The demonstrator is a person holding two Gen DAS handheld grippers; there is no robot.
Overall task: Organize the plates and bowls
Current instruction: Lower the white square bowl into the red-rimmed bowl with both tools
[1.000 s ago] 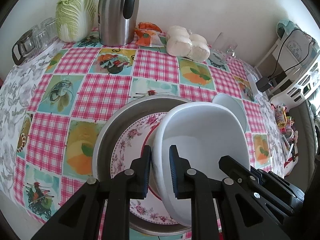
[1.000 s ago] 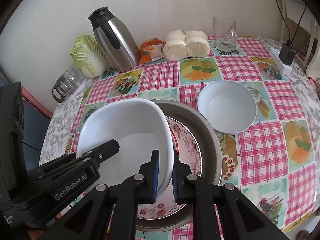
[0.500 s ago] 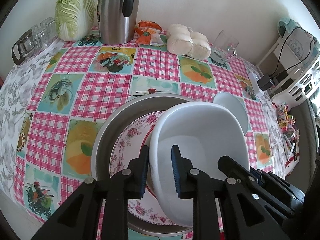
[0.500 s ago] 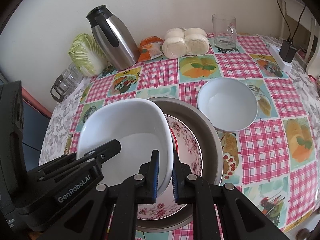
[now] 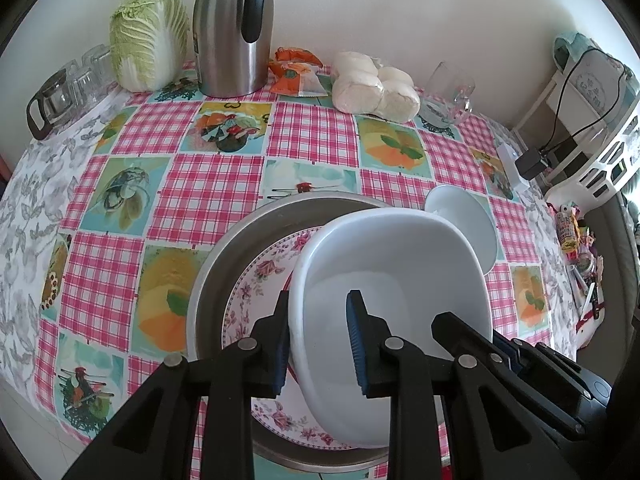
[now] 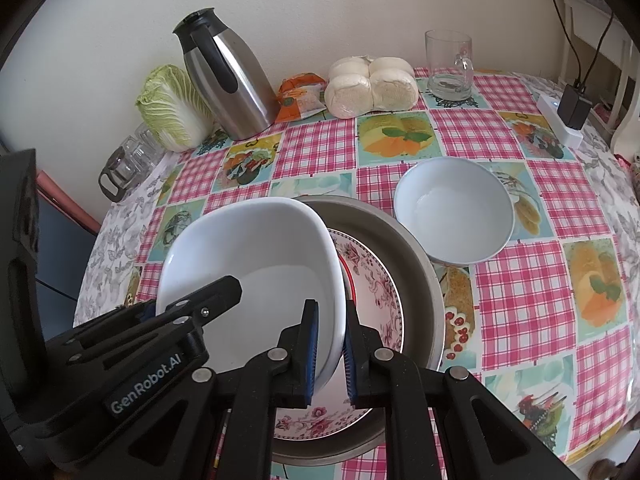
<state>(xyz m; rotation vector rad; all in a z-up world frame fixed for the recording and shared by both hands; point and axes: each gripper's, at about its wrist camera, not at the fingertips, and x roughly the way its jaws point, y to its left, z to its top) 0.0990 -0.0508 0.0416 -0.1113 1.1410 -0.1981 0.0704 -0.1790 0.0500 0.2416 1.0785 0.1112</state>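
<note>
A white square dish (image 5: 394, 276) (image 6: 256, 264) sits tilted over a floral plate (image 5: 260, 280) (image 6: 374, 284), which lies in a large metal plate (image 5: 224, 256) (image 6: 420, 264). My left gripper (image 5: 318, 344) is open, its fingers standing either side of the dish's left rim with a gap. My right gripper (image 6: 330, 354) is shut on the dish's right rim. A white round bowl (image 6: 454, 210) (image 5: 464, 220) stands on the tablecloth to the right of the metal plate.
At the back stand a cabbage (image 5: 148, 32), a steel thermos jug (image 5: 234, 28), an orange packet (image 5: 296, 76), wrapped buns (image 5: 376, 88) and a glass mug (image 6: 448, 66). Glasses (image 5: 64, 88) stand back left. A power strip (image 6: 564, 124) lies far right.
My left gripper's jaws have widened from gripping the dish's rim to standing apart around it. The right gripper keeps its grip. The dish has barely moved.
</note>
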